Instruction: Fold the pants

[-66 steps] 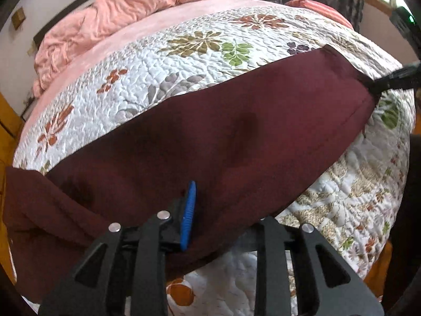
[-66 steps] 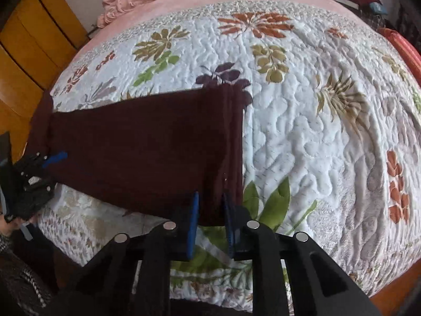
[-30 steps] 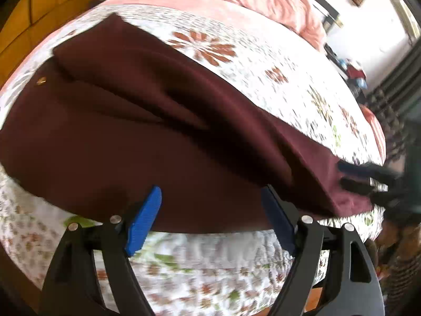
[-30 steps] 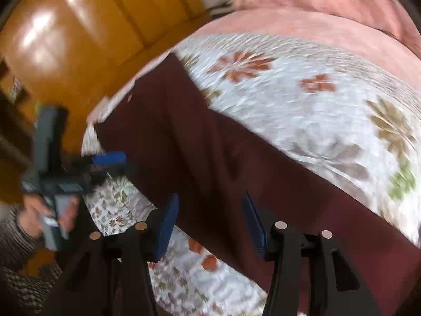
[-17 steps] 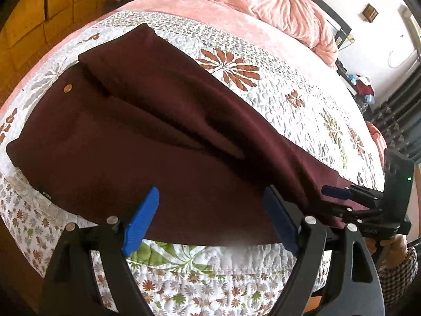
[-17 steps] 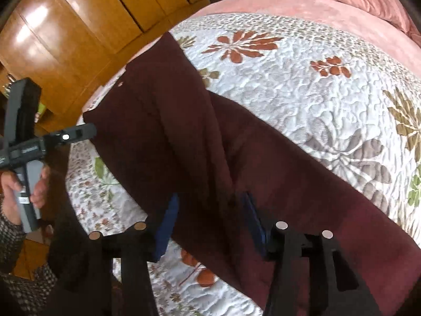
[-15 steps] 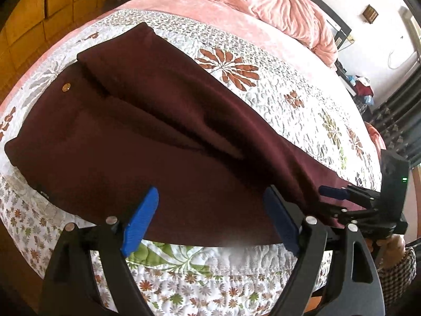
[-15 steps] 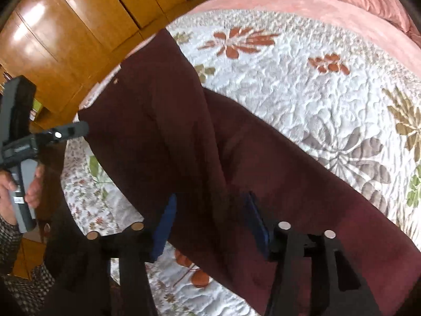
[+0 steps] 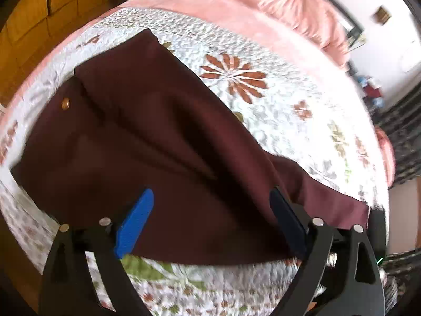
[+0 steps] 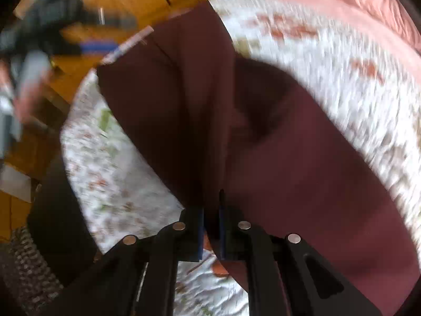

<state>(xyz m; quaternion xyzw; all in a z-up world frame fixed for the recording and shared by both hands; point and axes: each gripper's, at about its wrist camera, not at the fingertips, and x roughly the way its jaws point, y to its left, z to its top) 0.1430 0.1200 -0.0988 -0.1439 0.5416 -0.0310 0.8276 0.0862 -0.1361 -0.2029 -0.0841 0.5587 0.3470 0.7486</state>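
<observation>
Pinching, right gripper clamped narrow on the near edge of the pants, a fold of maroon cloth caught between the blue pads, quilt showing just below. Blurring heavily in the right view, so exact layer count in the pinch not readable. Spreading, left gripper jaws wide and opening further, nothing between them, hanging above the near hem line of the pants without touching as far as can be told. Lying lengthwise across the quilt, pants already doubled leg on leg judging by the long ridge running down the middle, waist end with its button toward the wardrobe side, leg end trailing off toward the right gripper at the right edge of the left view. Sitting further back, pink blanket bunched at the head of the bed, well apart from the work. Judging the step: taking hold of the leg end for the next crosswise fold, one side gripped, other side not yet. Needing next, likely: left gripper dropping onto the near edge and closing on cloth, then both lifting together and carrying the leg end over toward the waist, keeping edges lined up and layers from sliding.
</observation>
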